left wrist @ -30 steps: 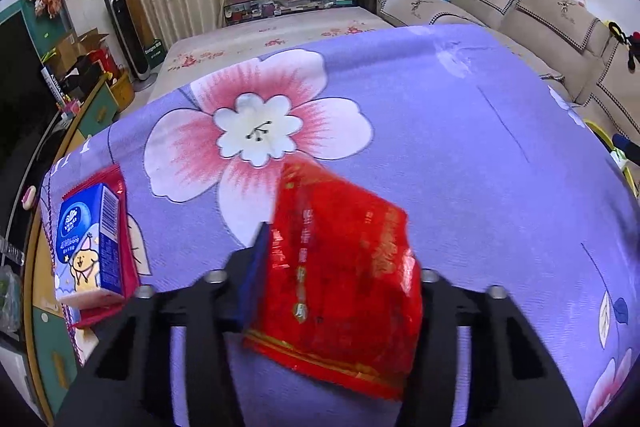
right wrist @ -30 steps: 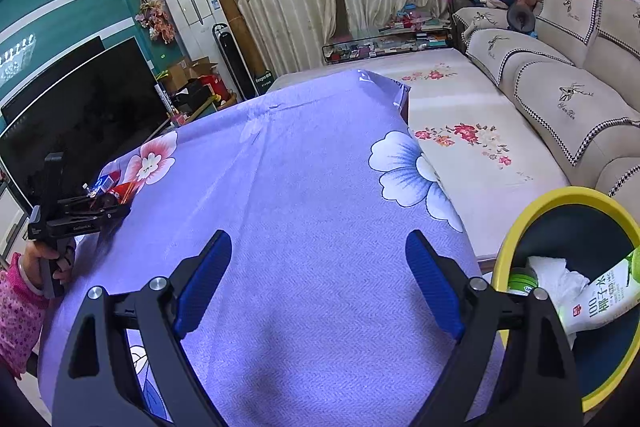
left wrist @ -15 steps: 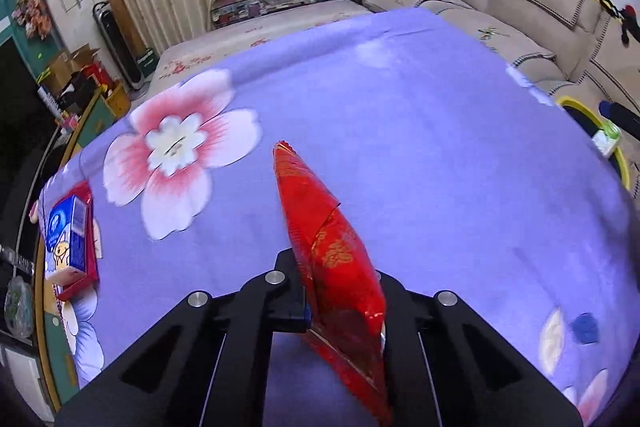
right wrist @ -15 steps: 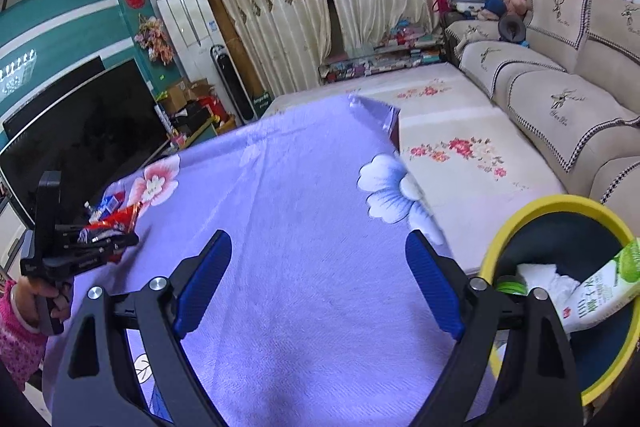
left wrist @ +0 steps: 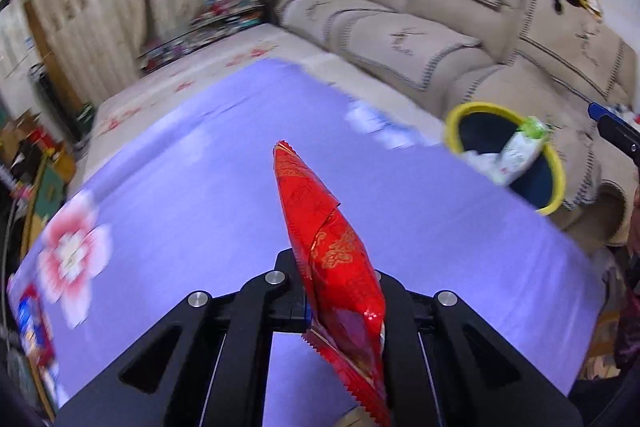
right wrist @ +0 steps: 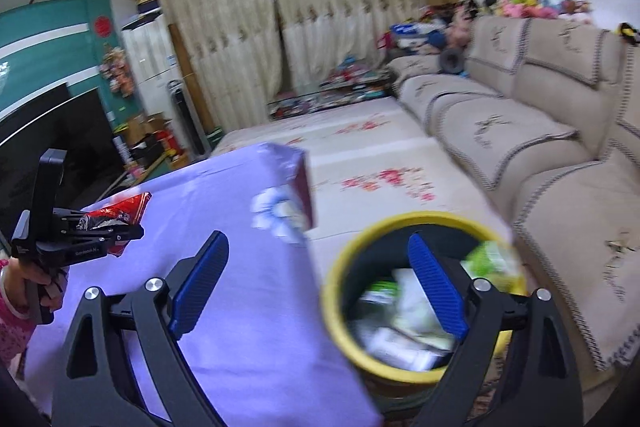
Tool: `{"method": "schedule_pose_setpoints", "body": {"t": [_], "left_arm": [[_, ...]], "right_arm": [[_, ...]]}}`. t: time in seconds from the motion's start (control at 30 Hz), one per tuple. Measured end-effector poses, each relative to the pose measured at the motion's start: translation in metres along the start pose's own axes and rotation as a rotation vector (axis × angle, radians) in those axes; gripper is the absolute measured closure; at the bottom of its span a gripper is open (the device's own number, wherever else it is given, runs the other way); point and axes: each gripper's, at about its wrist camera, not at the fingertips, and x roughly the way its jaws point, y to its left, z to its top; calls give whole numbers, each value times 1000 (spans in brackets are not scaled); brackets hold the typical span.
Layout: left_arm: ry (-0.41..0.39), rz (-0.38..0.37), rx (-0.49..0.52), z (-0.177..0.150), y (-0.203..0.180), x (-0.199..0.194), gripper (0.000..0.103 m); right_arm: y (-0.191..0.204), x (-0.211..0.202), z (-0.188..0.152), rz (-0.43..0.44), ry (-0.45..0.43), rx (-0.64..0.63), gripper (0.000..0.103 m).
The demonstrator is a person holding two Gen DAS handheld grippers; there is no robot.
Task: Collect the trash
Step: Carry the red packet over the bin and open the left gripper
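Left claw [left wrist: 344, 303] clamped tight on a red wrapper [left wrist: 328, 251]; the wrapper stands on edge between the jaws, its crimped top sticking forward and up. In the right wrist view the same claw shows at the far left, held in a hand [right wrist: 38, 279] over the near side of the desk [left wrist: 200, 187], which is covered by a purple flowered cloth.

Right claw [right wrist: 316, 287] has its blue pads spread wide, the gap widening a little, nothing between them. It hangs at the desk's right edge, looking partly into the bin [right wrist: 344, 259].

The bin, yellow-rimmed and dark inside, stands on the floor just off the desk's right edge, in front of the sofa [left wrist: 440, 39]. It already holds trash: a white and green packet [left wrist: 520, 151] leaning on the rim and some crumpled white pieces below; the contents are blurred in the right view, so no count.

Progress, as judged: several pieces are binned. The red wrapper is lifted off the desk but is well apart from the bin, with most of the cloth between them. It has yet to be carried over and let go.

Left over: at the desk's far left edge a blurred blue and red object [left wrist: 32, 323] lies on the cloth. Cannot tell whether it counts as trash. The rest of the visible cloth looks bare.
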Motion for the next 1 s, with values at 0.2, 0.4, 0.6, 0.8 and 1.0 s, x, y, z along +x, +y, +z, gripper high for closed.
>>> {"method": "schedule_pose_setpoints", "body": {"t": [0.2,0.4,0.6,0.8,1.0], "left_arm": [[20,-125,112,51,-87,43,96],[91,-220,200,91,-169,95,95],[176,-263,237,114,-219,145,95],[226,-254,251,124,-255,190,66],[291,-240,225,121,-271,225,36]], "right_arm": [[-60,-28,-5,-115,-25,68,16],[-104,-39,-17,-170,-16,130,16],[-125,-42,-27,-188,-5,165,16],[-143,-46,-37,-201,5,202,16],[-155,-51,-43,-211,11,228,16]]}}
